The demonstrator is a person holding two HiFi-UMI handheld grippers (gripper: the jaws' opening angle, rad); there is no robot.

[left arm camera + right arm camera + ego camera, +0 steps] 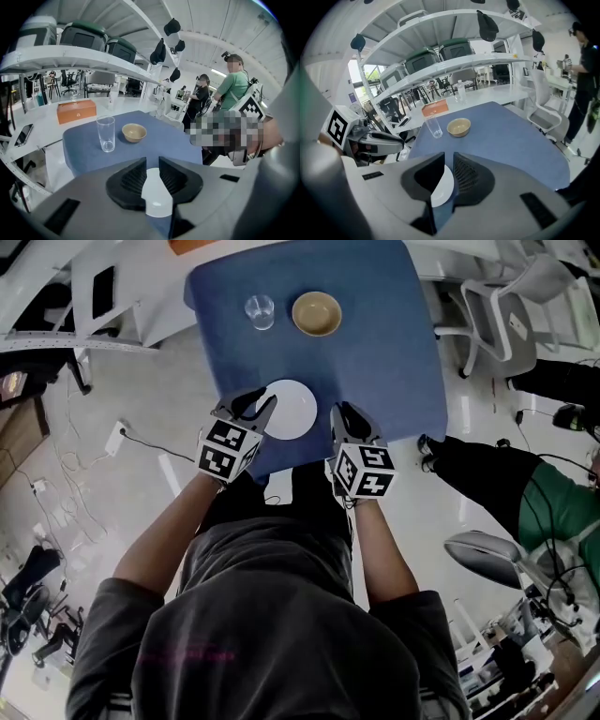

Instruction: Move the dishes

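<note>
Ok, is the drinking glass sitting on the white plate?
No, the glass stands on the blue cloth beside the tan bowl, well apart from the white plate.

On the table [394, 352], a plate [289, 410] lies near the front edge, with a glass [260, 311] behind-left and a bowl [317, 313] behind-right.

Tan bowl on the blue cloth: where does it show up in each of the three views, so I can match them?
Head view: the tan bowl sits near the top centre, on the far part of the blue cloth.
Left gripper view: a little left of centre.
Right gripper view: close to the centre.
Shared landmark: the clear glass stands just left of the bowl in all three.
</note>
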